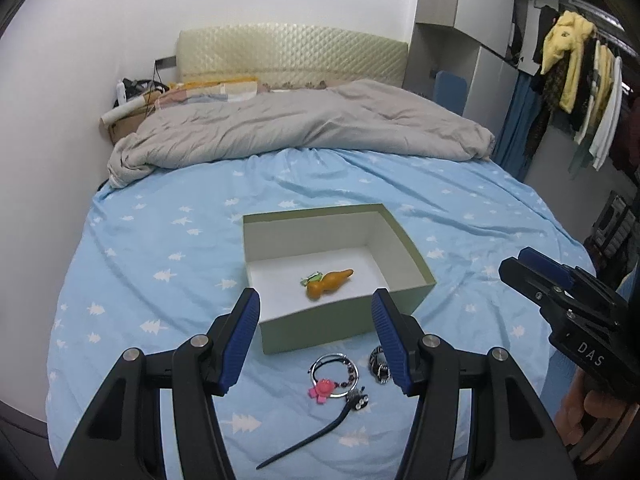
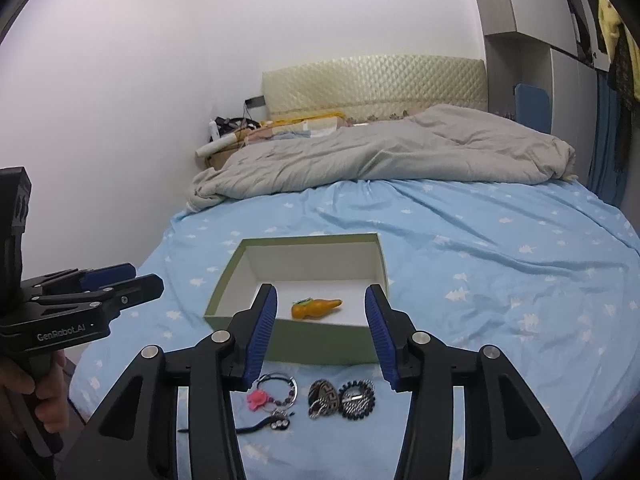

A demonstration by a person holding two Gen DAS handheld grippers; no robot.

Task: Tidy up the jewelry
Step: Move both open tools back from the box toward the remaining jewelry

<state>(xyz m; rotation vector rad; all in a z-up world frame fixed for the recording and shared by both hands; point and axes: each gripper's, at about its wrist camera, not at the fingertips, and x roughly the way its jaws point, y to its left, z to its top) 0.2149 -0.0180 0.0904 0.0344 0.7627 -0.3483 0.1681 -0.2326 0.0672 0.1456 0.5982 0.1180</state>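
An open pale green box [image 1: 344,326] [image 2: 320,346] with a white inside sits on the blue bedsheet. An orange gourd-shaped pendant [image 1: 330,283] [image 2: 316,308] lies in it. In front of the box lie a beaded bracelet with a pink flower [image 1: 332,374] [image 2: 276,392], a dark hair stick [image 1: 316,434] [image 2: 260,426], a patterned ring piece [image 1: 378,364] [image 2: 322,398] and a black beaded bracelet [image 2: 357,400]. My left gripper [image 1: 316,340] is open and empty above the bracelets. My right gripper [image 2: 320,336] is open and empty above the box's near wall.
A grey duvet [image 1: 304,124] is bunched at the bed's far end before a cream headboard [image 1: 292,54]. Clothes hang on a rack [image 1: 576,76] at the right. The right gripper shows in the left wrist view [image 1: 560,292]; the left gripper shows in the right wrist view [image 2: 80,300].
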